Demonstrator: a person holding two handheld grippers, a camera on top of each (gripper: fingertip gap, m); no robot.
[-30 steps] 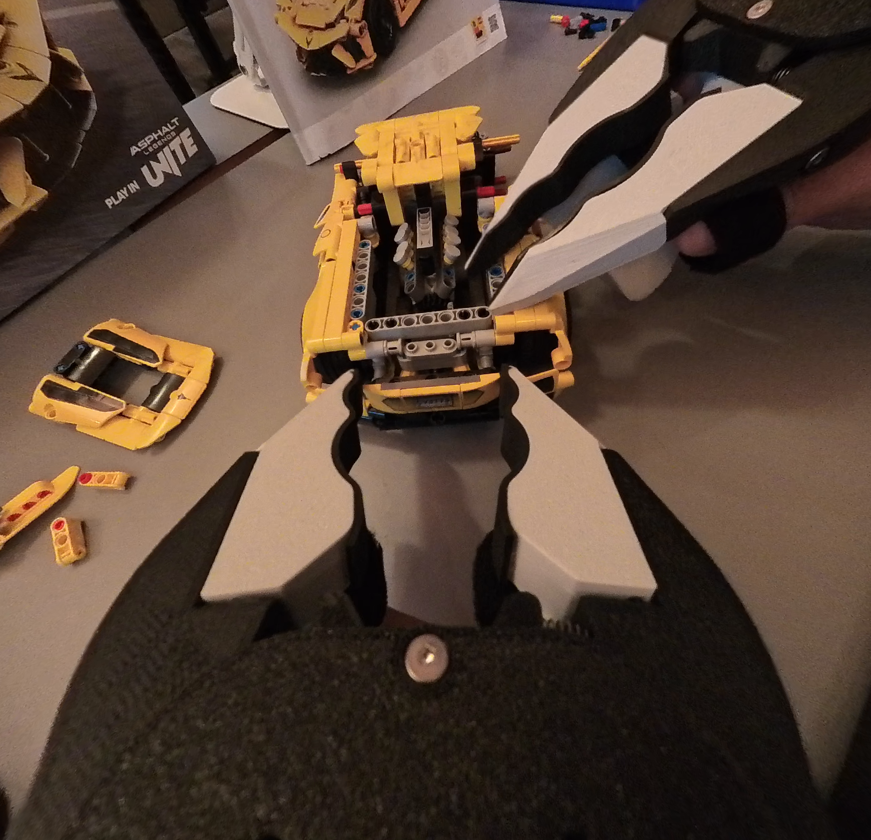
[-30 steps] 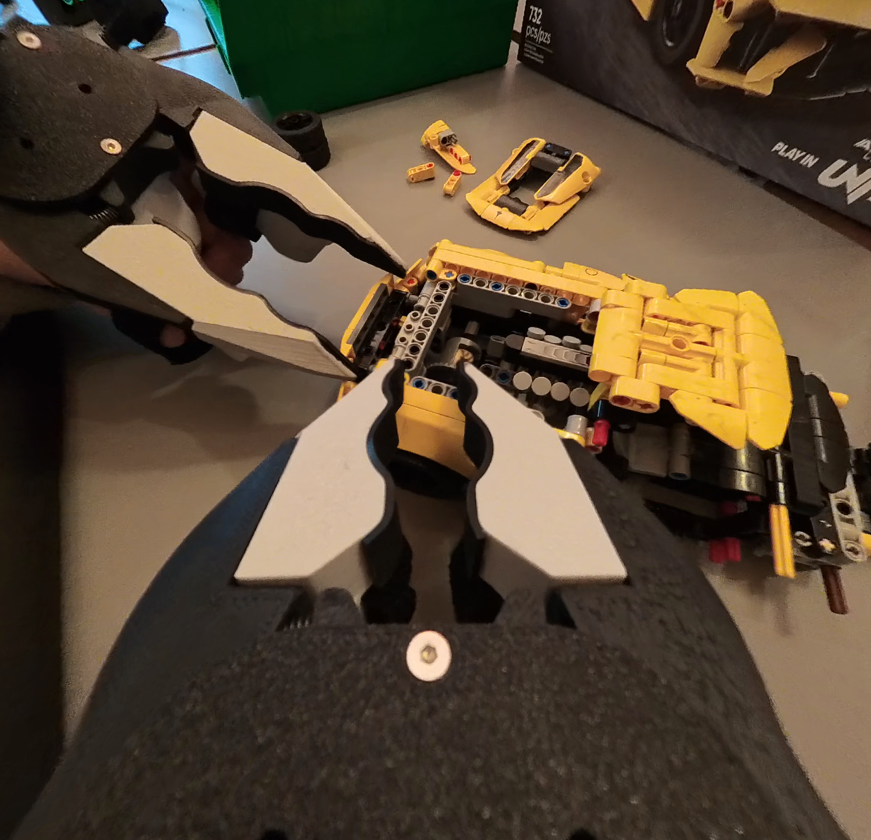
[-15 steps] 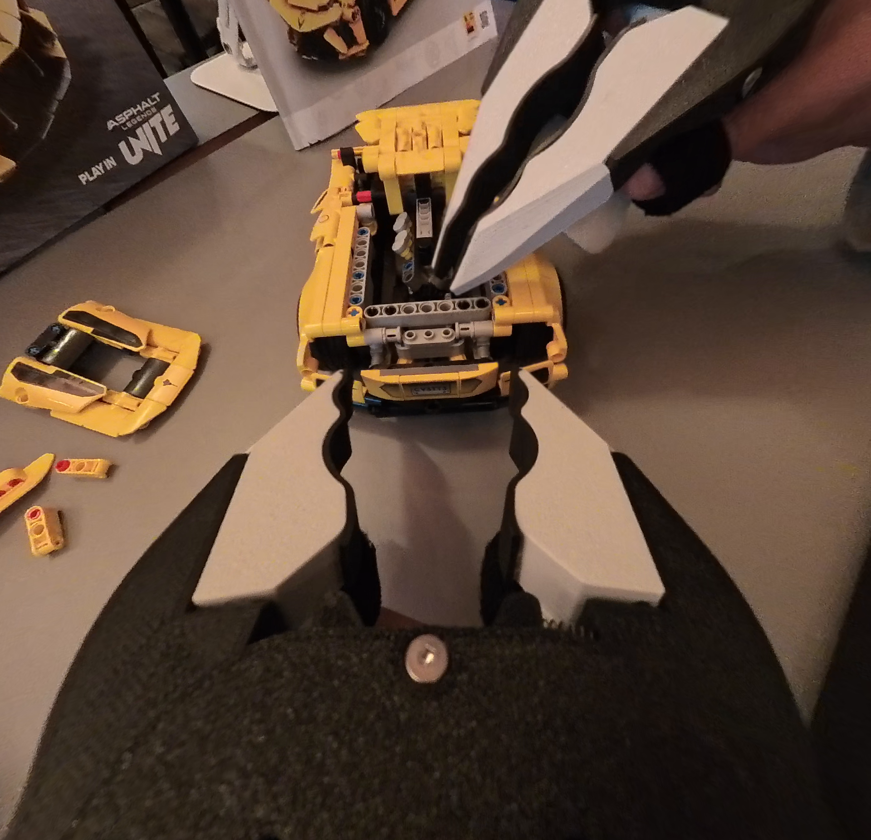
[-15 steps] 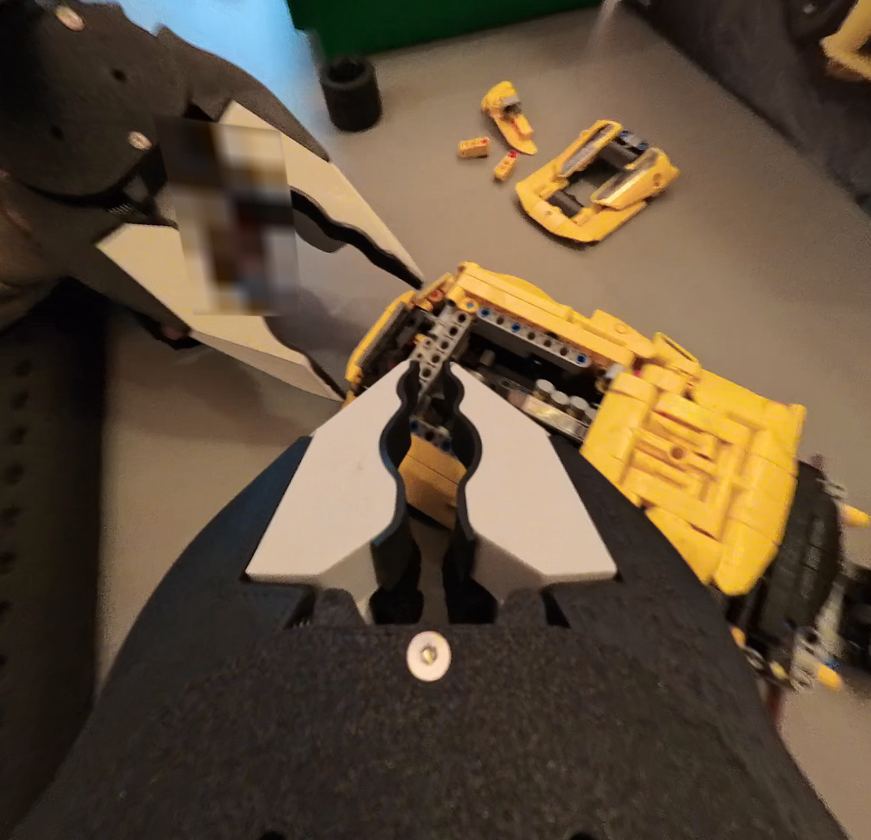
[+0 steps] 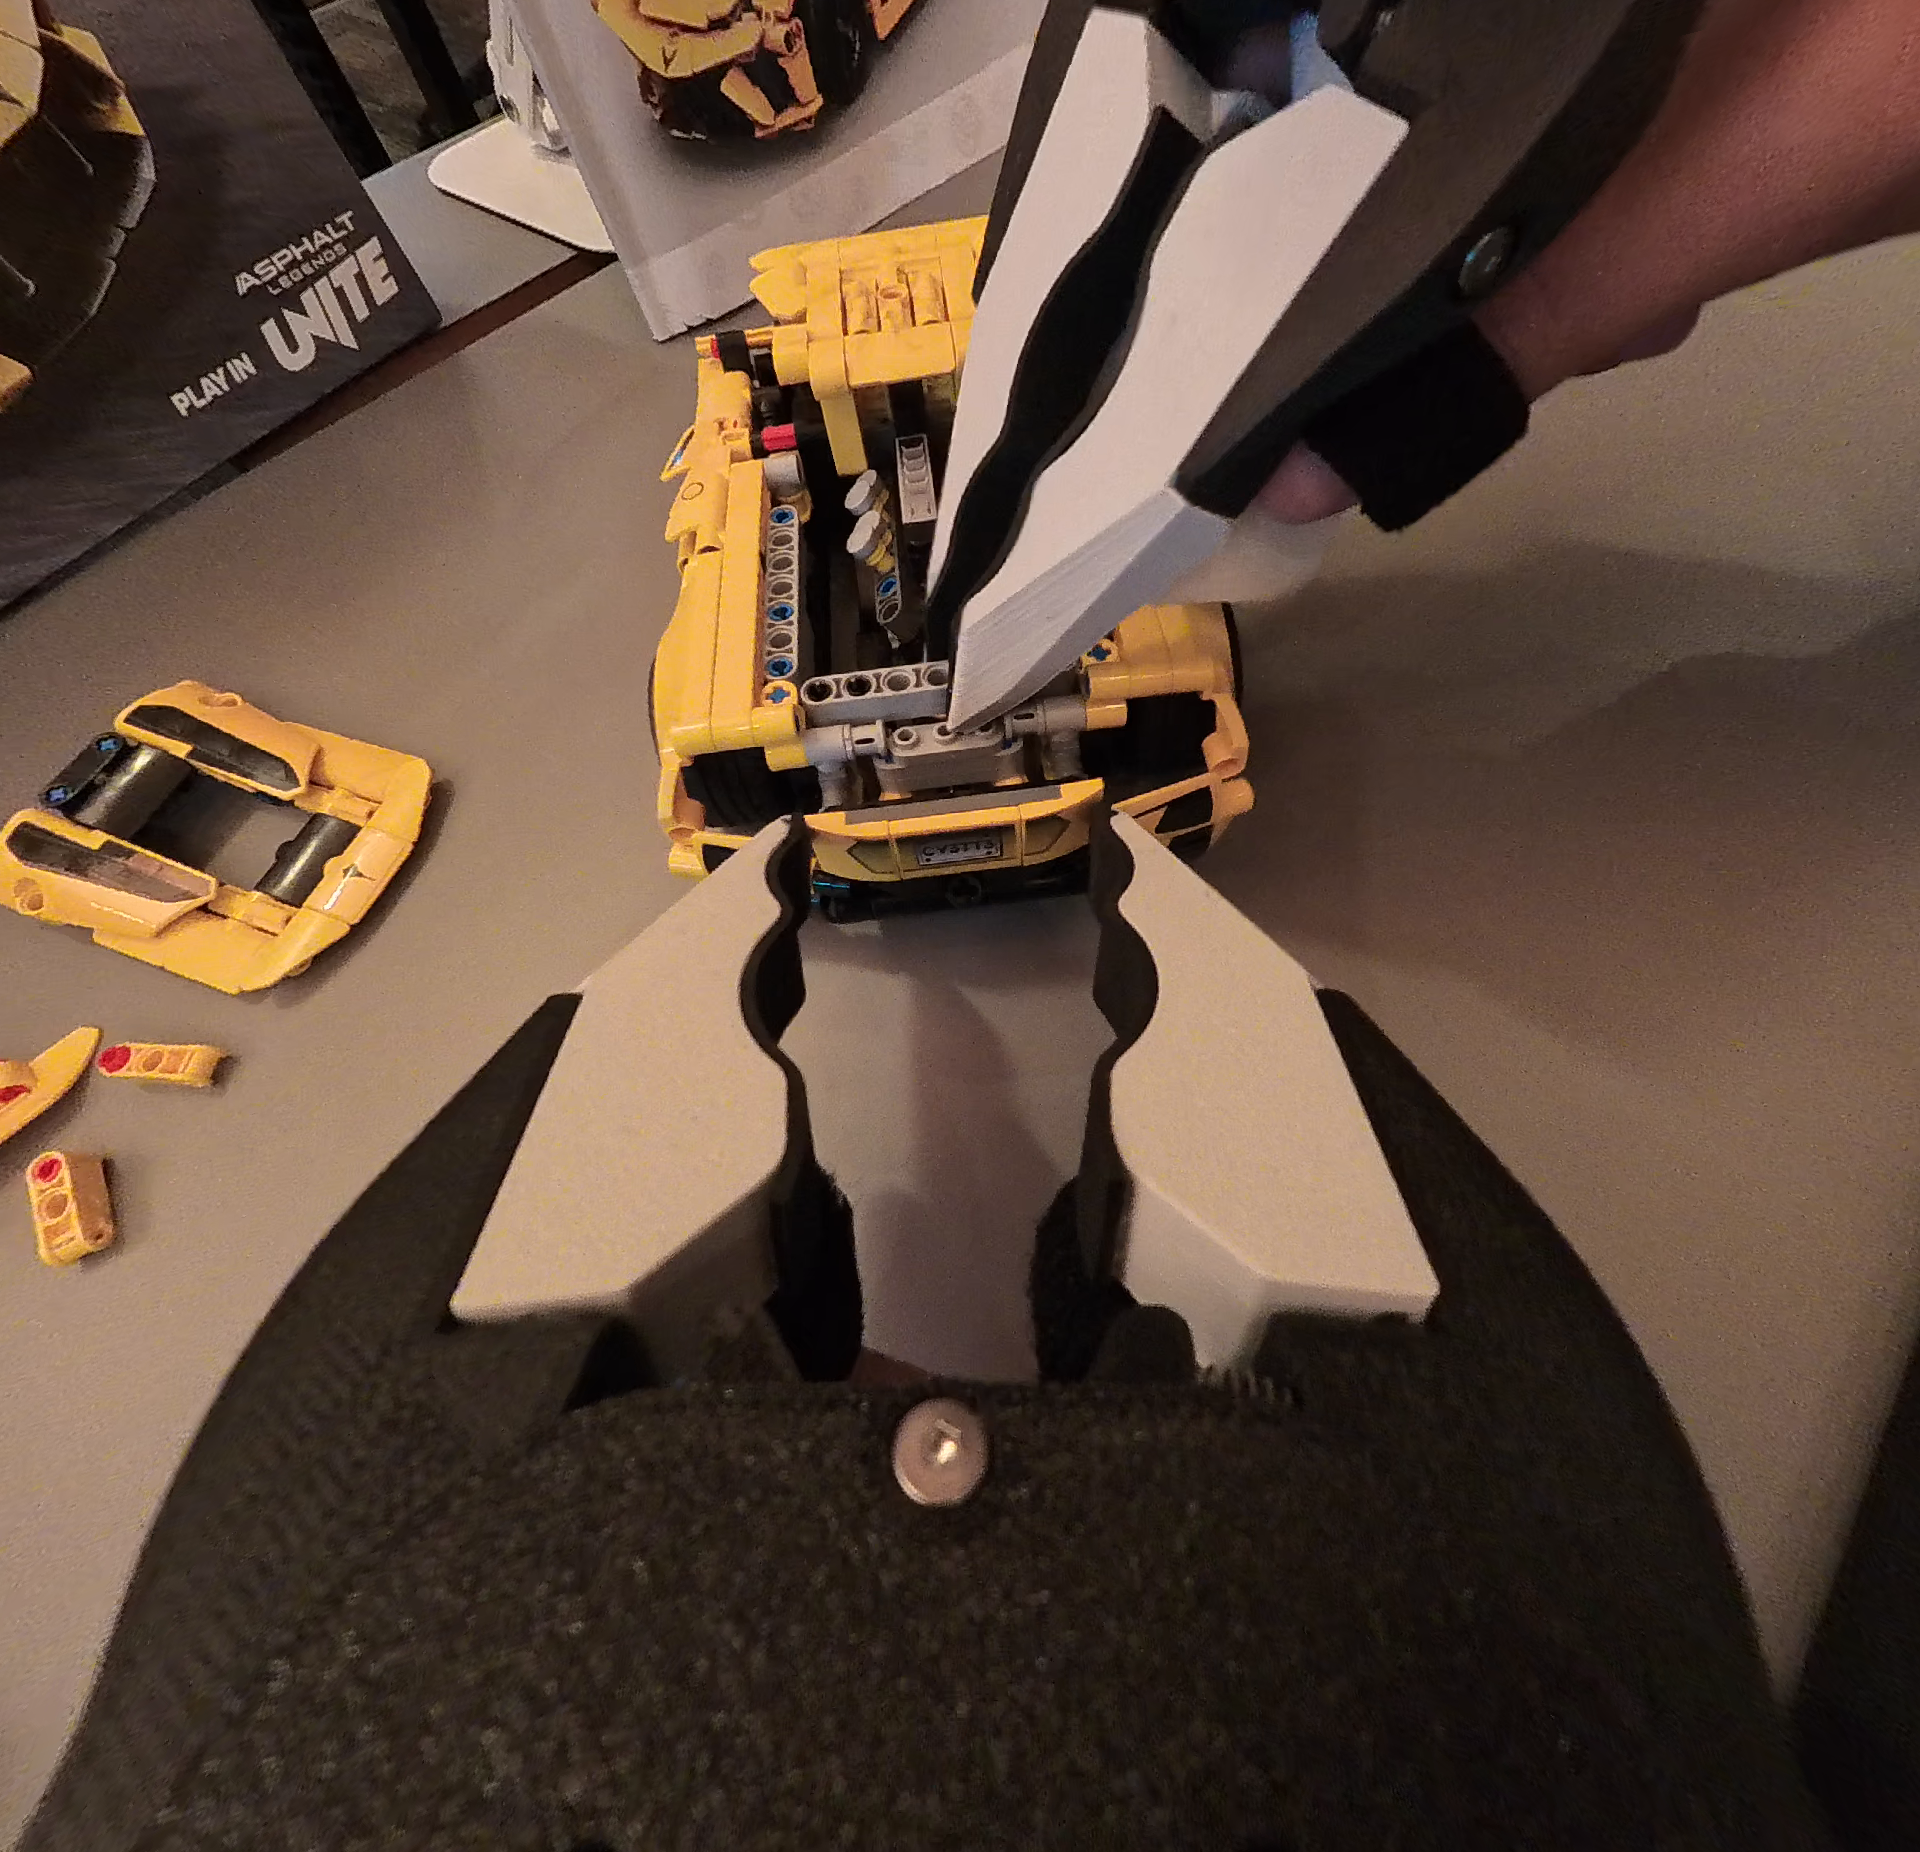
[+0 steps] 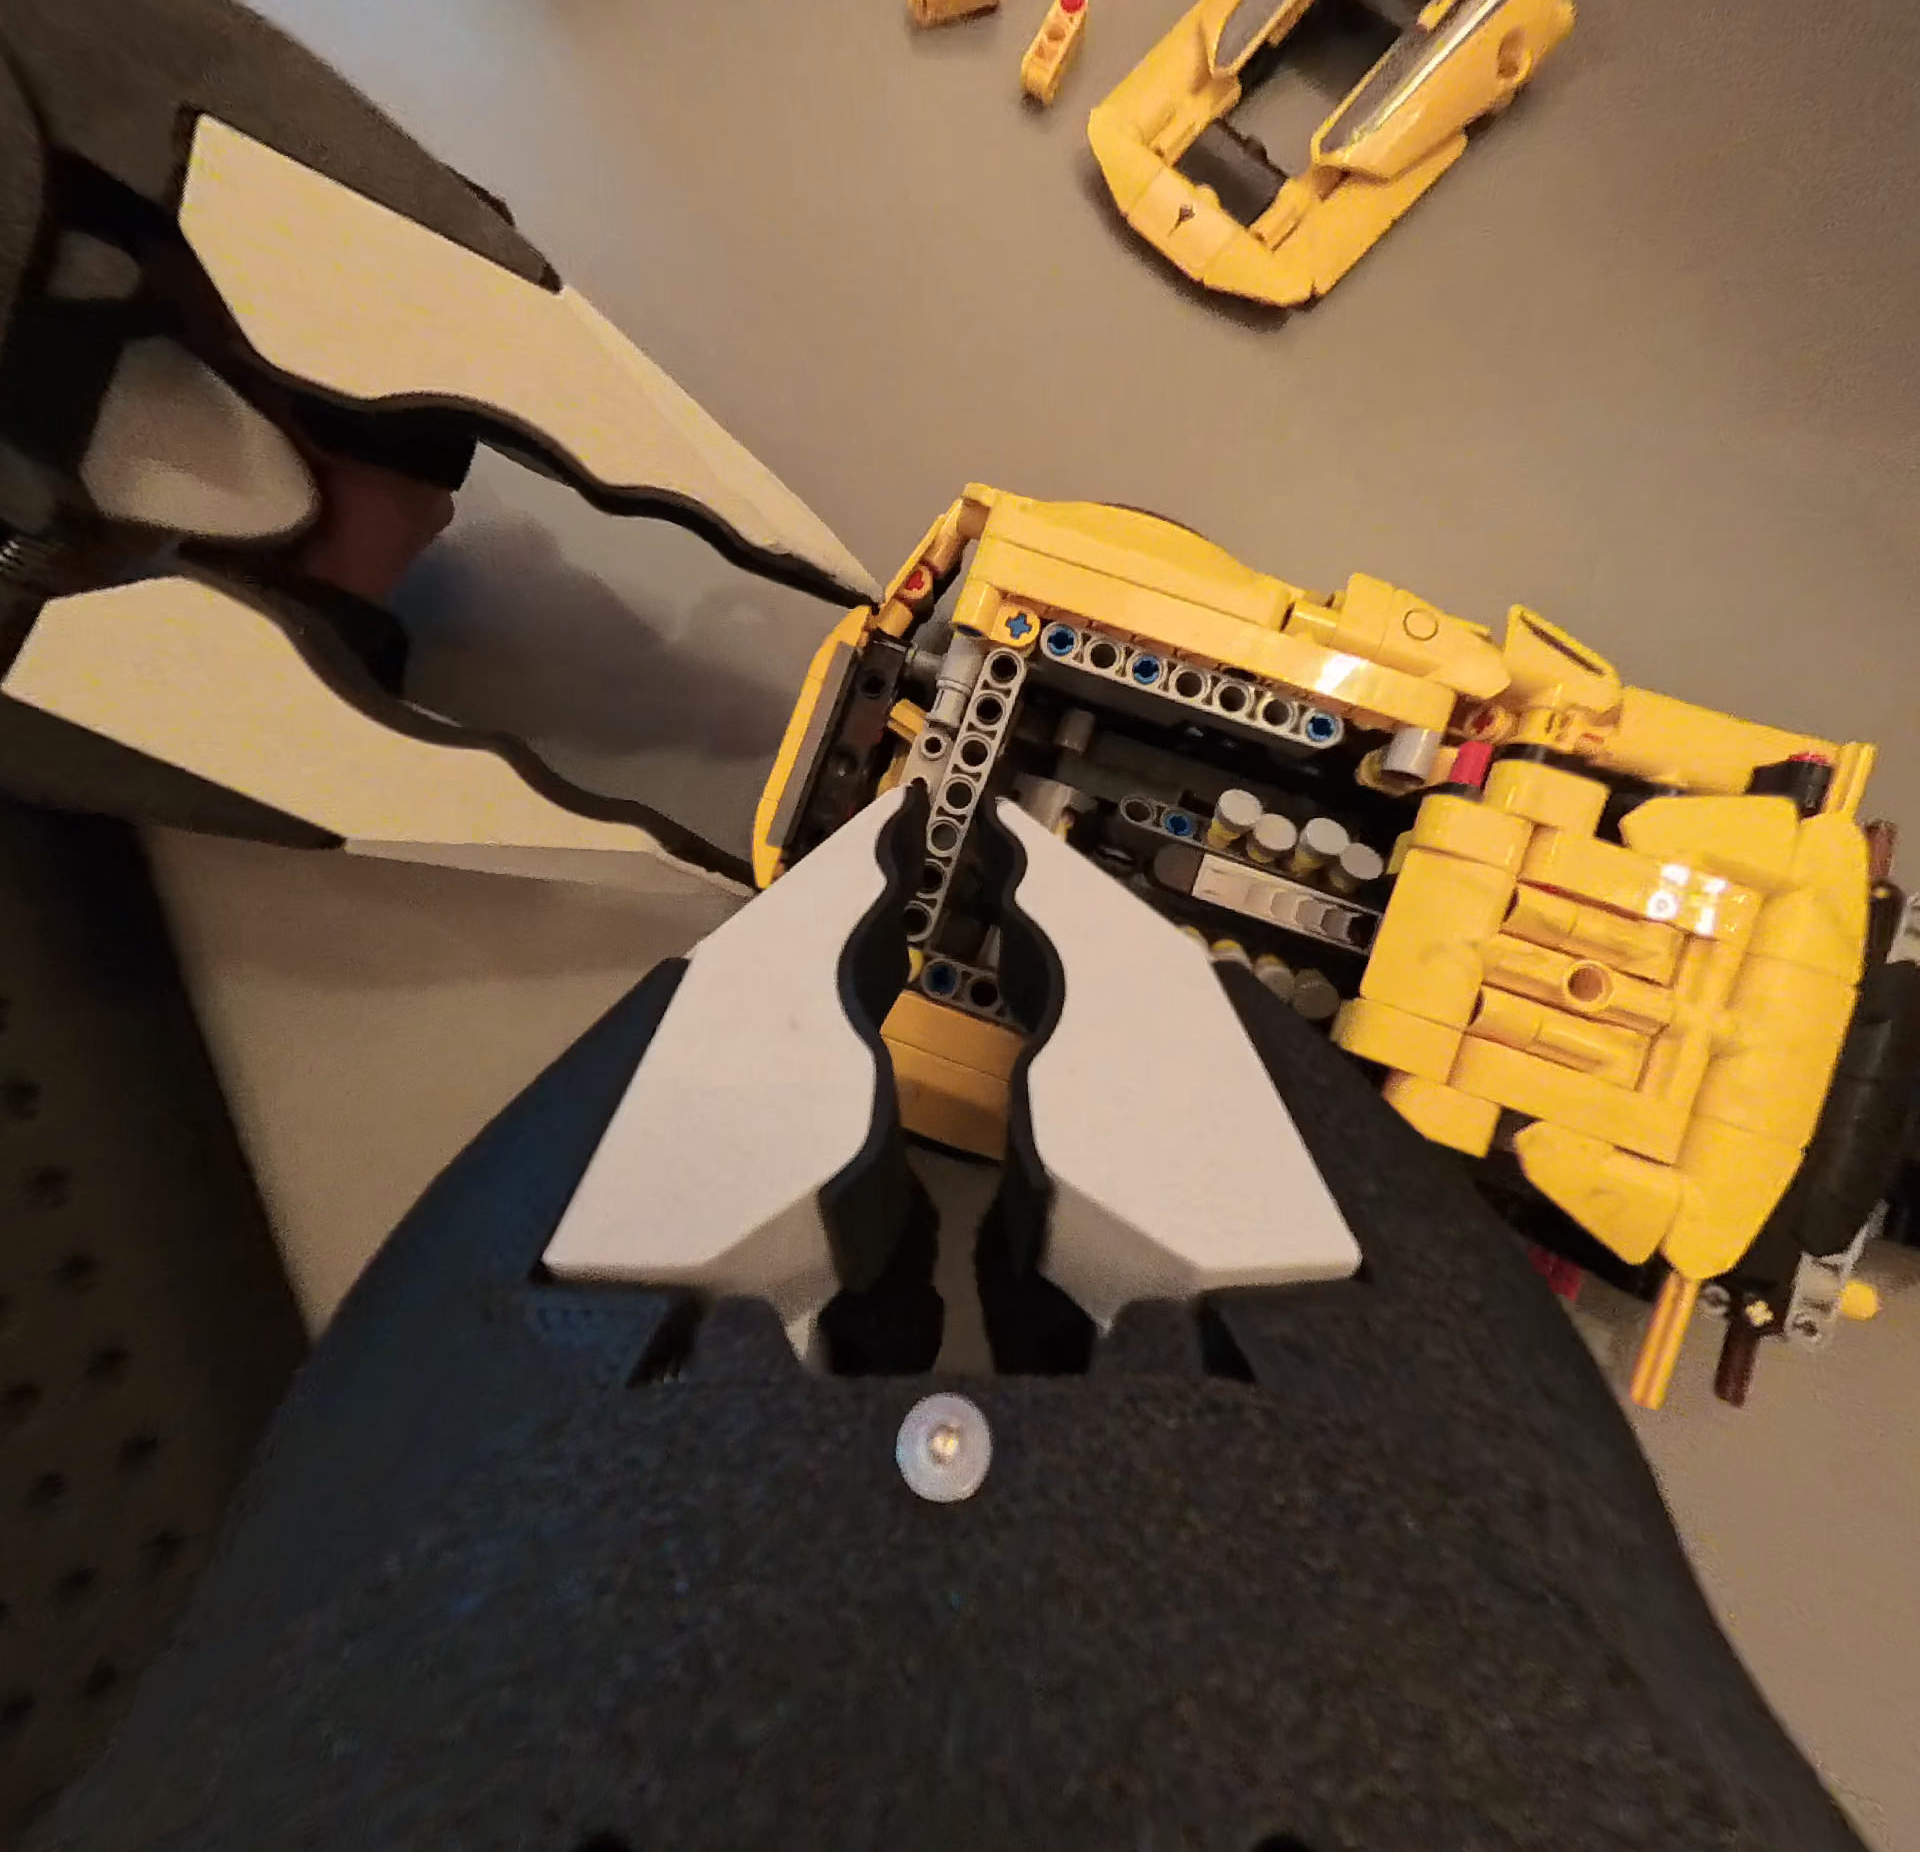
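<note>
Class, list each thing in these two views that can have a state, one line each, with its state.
left gripper: open, fingertips at the car's end
right gripper: nearly shut around the grey beam
yellow brick car: roof off, insides exposed
roof panel: detached, lying on the table

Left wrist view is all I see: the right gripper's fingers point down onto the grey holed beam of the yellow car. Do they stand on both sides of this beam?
Observer: Yes. In its own camera the right gripper has a narrow gap, and the grey beam runs along that gap. I cannot tell if they touch.
Operator: Does my left gripper reach the car?
Observer: The left gripper is wide open, with one tip at each corner of the near end of the yellow car.
Operator: What is at the far end?
Observer: A yellow rod and a brown pin stick out there.
</note>
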